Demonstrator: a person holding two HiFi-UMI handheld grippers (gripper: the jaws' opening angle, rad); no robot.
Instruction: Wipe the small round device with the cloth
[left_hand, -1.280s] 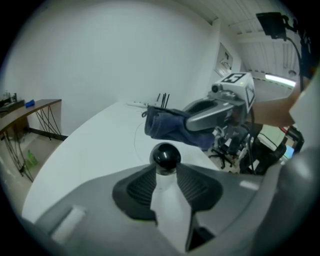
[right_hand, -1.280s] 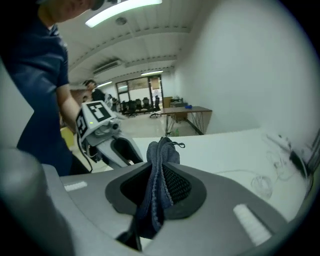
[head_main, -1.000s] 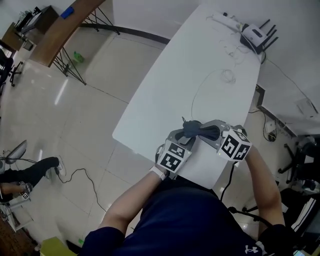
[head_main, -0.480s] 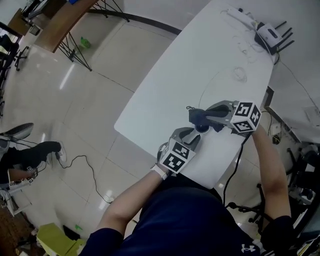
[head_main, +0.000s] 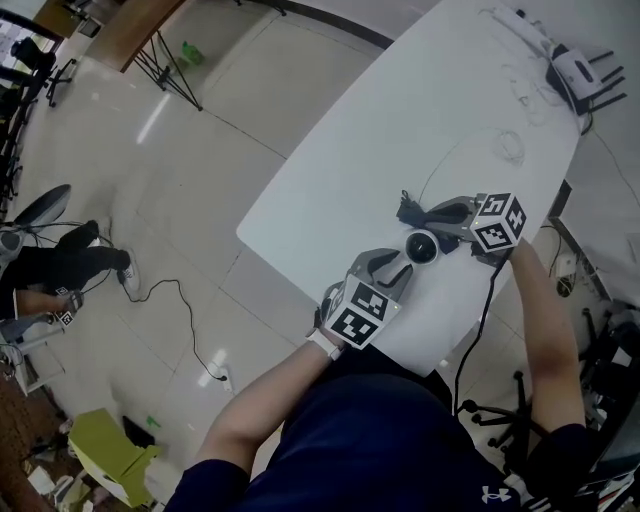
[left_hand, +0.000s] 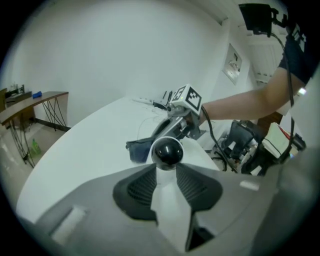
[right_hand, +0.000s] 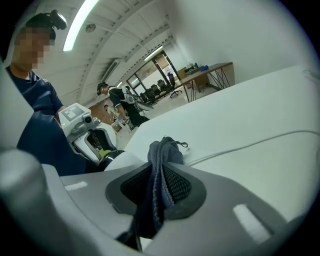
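Trailing cable (right_hand: 233, 150) behind cloth (right_hand: 165, 150); router (head_main: 575, 72) beyond

No word or number can be read anywhere: only black-and-white square code patterns on the cube (head_main: 357, 312) of the left hand-held gripper (head_main: 404, 263) and the cube (head_main: 498, 222) of the right hand-held gripper (head_main: 422, 214), and a small white emblem (head_main: 490, 495), too small to make out, on the dark shirt (head_main: 380, 440).
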